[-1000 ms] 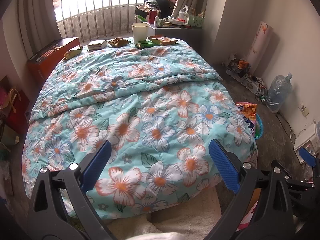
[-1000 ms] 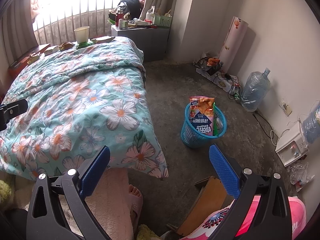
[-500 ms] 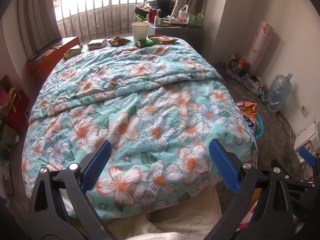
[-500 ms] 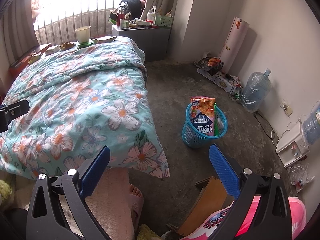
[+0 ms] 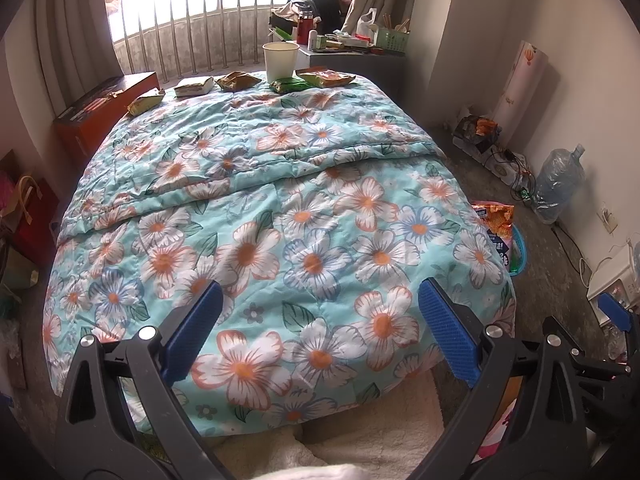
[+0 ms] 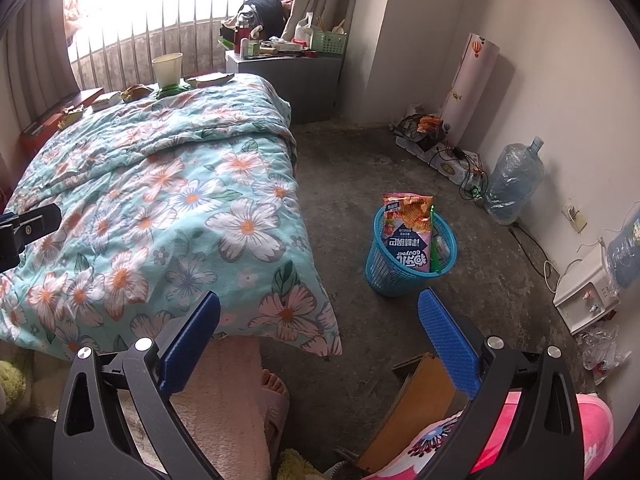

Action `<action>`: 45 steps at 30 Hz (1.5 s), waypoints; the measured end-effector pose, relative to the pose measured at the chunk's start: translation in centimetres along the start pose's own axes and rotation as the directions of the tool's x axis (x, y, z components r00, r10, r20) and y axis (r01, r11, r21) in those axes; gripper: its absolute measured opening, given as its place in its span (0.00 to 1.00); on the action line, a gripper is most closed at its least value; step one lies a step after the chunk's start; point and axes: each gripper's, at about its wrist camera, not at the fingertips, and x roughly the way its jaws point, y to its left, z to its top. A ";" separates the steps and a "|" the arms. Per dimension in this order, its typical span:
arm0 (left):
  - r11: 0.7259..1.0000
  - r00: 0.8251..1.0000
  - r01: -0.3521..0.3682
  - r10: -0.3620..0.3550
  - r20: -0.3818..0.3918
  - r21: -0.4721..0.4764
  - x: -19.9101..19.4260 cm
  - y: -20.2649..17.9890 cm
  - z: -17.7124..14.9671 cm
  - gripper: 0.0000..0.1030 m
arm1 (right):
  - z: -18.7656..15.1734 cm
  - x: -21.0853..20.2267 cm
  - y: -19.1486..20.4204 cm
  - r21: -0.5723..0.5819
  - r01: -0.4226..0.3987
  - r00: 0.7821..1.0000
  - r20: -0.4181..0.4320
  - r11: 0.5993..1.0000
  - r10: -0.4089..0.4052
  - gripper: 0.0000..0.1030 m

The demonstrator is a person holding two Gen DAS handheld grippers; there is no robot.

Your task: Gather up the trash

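Several snack wrappers lie along the far edge of the bed: a yellow-green one, a white one, a brown one, a green one and an orange one. A paper cup stands by them. A blue trash basket on the floor right of the bed holds a chip bag. My left gripper is open and empty over the near end of the bed. My right gripper is open and empty, above the floor near the basket.
The bed has a floral quilt. A cluttered grey nightstand stands at the head. A water jug, cables and boxes line the right wall. An orange box sits left of the bed. A foot in a slipper is below.
Both views have shifted very slightly; the right gripper has drifted a little. Both grippers stay open and empty.
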 end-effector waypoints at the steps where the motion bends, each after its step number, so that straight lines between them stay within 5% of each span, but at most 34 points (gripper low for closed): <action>1: 1.000 1.000 -0.001 0.001 0.000 0.000 0.0 0.0 0.0 0.91 | 0.0 0.0 0.0 0.000 0.000 1.000 0.000 1.000 0.000 0.94; 45: 1.000 1.000 0.001 -0.001 -0.002 -0.004 0.0 0.1 0.0 0.91 | 0.2 -0.2 0.2 -0.010 -0.009 1.000 0.002 1.000 0.009 0.94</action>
